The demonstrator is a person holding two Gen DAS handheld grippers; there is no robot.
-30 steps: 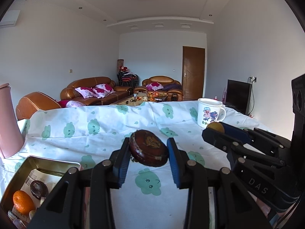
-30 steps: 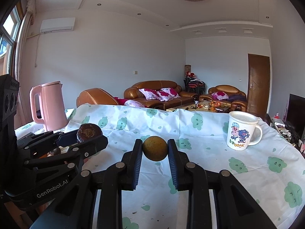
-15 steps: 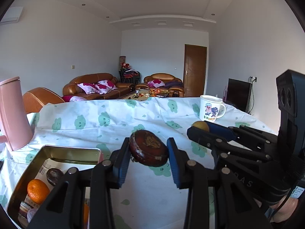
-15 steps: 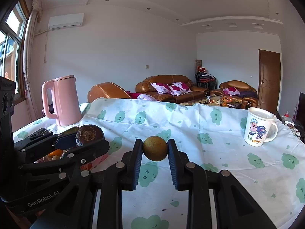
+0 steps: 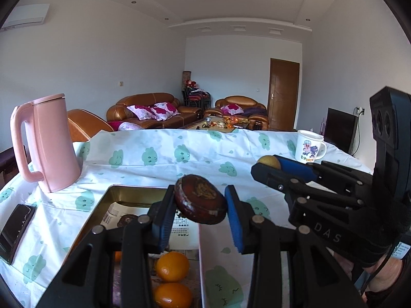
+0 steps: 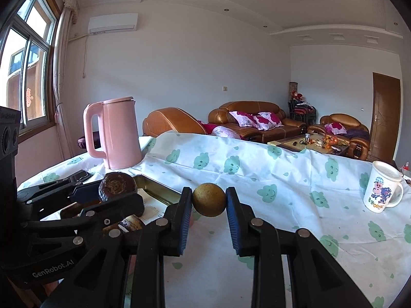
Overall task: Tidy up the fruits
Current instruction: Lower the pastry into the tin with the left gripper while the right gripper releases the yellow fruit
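Observation:
My left gripper is shut on a dark brown, flattish fruit and holds it above the right edge of a gold metal tin. The tin holds two oranges, another dark fruit and printed paper. My right gripper is shut on a small round yellow-brown fruit, held above the tablecloth just right of the tin. The left gripper and its dark fruit also show in the right wrist view. The right gripper with its yellow fruit shows in the left wrist view.
A pink kettle stands behind the tin on the left. A black phone lies at the left table edge. A white cartoon mug stands at the far right. The cloud-print tablecloth covers the table.
Both grippers have swung to the left with their fruits still held. The tin and kettle have come closer into view, and the left gripper now hangs over the tin.

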